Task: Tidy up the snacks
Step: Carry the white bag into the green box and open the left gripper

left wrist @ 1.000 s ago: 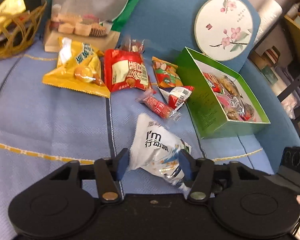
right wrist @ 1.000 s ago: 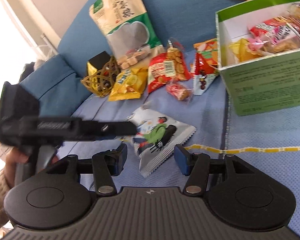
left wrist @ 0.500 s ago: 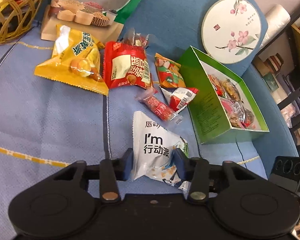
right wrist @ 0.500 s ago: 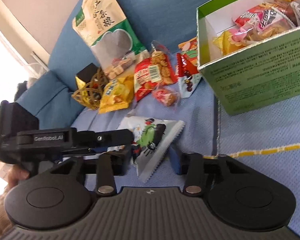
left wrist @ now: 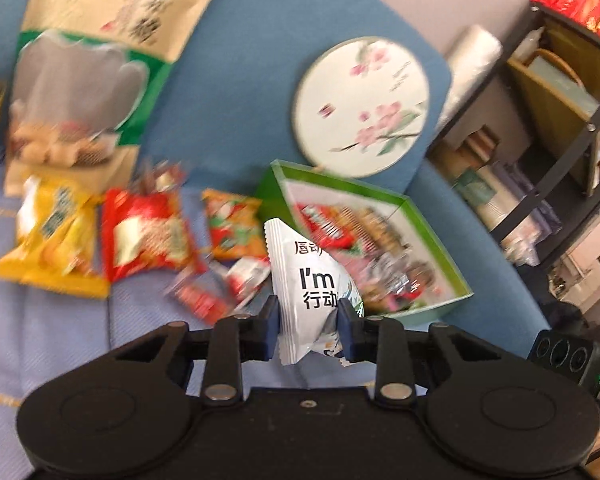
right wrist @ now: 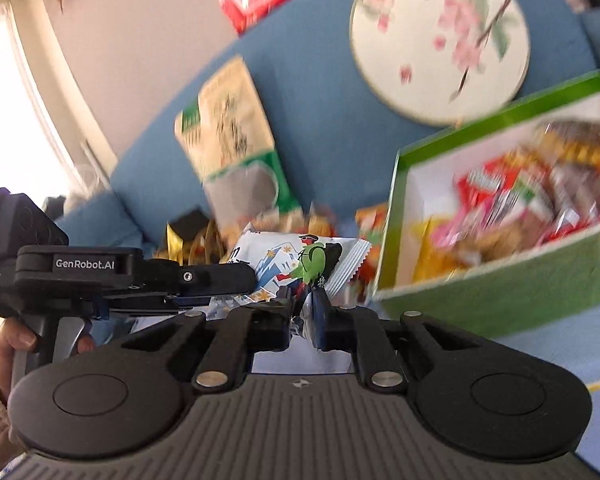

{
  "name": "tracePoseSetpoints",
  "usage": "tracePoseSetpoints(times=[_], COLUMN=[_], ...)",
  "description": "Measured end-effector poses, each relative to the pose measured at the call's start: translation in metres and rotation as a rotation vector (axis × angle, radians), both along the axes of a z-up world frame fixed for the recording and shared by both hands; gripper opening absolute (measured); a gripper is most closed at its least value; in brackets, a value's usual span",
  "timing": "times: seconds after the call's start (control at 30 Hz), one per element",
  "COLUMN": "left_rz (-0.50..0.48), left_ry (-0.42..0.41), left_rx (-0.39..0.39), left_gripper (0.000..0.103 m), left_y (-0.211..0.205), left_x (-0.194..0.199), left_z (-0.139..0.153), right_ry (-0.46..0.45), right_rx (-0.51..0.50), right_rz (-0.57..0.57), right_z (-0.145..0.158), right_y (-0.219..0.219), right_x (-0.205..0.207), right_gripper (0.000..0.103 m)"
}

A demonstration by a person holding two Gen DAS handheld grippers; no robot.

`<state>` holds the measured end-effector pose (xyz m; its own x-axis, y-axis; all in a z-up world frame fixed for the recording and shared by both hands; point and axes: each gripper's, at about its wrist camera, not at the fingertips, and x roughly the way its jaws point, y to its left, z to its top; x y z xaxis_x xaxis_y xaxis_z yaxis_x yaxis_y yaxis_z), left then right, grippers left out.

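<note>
A white snack packet (left wrist: 312, 280) with black lettering is lifted off the blue cloth, and both grippers pinch it. My left gripper (left wrist: 308, 320) is closing its jaws, pads pressed on the packet's lower sides. In the right wrist view the same packet (right wrist: 292, 260) shows its cartoon side, with my right gripper (right wrist: 304, 316) shut on its lower edge. The left gripper (right wrist: 236, 280), held by a hand (right wrist: 8, 336), reaches in from the left. An open green box (left wrist: 440, 304) full of wrapped snacks sits just beyond, to the right (right wrist: 500, 288).
Loose on the cloth lie a yellow packet (left wrist: 56, 240), a red packet (left wrist: 148, 236), an orange packet (left wrist: 232, 228) and small red sweets (left wrist: 204, 296). A big bag (left wrist: 88, 80) and a round flowered fan (left wrist: 360, 104) lean on the blue backrest. A dark shelf (left wrist: 560, 120) stands at right.
Both grippers closed from wide open onto the white packet and raised it off the cloth. Both views tipped upward, and the green box is nearer in the right wrist view.
</note>
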<state>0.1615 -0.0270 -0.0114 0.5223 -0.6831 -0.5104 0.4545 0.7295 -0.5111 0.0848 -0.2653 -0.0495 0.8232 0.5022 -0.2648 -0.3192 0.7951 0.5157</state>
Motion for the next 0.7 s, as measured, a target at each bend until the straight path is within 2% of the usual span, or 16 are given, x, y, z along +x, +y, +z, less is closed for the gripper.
tracePoseSetpoints(times=[0.23, 0.5, 0.53, 0.57, 0.6, 0.63, 0.7], left_rz=[-0.065, -0.087, -0.084, -0.064, -0.033, 0.001, 0.034], left_ry=[-0.051, -0.093, -0.104, -0.119, -0.135, -0.143, -0.144], left_rx=[-0.020, -0.022, -0.006, 0.027, 0.067, 0.099, 0.108], left_gripper=[0.015, 0.018, 0.025, 0.057, 0.083, 0.103, 0.103], left_y=[-0.045, -0.090, -0.094, -0.099, -0.103, -0.104, -0.098], left_x=[0.023, 0.053, 0.056, 0.059, 0.060, 0.060, 0.058], left_z=[0.014, 0.006, 0.003, 0.000, -0.004, -0.008, -0.011], right_ry=[-0.066, -0.074, -0.064, -0.050, -0.035, -0.021, -0.032], right_rx=[0.016, 0.011, 0.001, -0.028, -0.066, -0.108, -0.164], right_rz=[-0.125, -0.245, -0.262, -0.285, -0.304, -0.319, -0.320], right_z=[0.009, 0.002, -0.001, -0.005, -0.007, -0.009, -0.008], right_y=[-0.034, -0.061, -0.062, -0.061, -0.059, -0.056, -0.052], right_x=[0.005, 0.024, 0.027, 0.030, 0.033, 0.035, 0.033], right_gripper=[0.021, 0.021, 0.023, 0.030, 0.042, 0.052, 0.055])
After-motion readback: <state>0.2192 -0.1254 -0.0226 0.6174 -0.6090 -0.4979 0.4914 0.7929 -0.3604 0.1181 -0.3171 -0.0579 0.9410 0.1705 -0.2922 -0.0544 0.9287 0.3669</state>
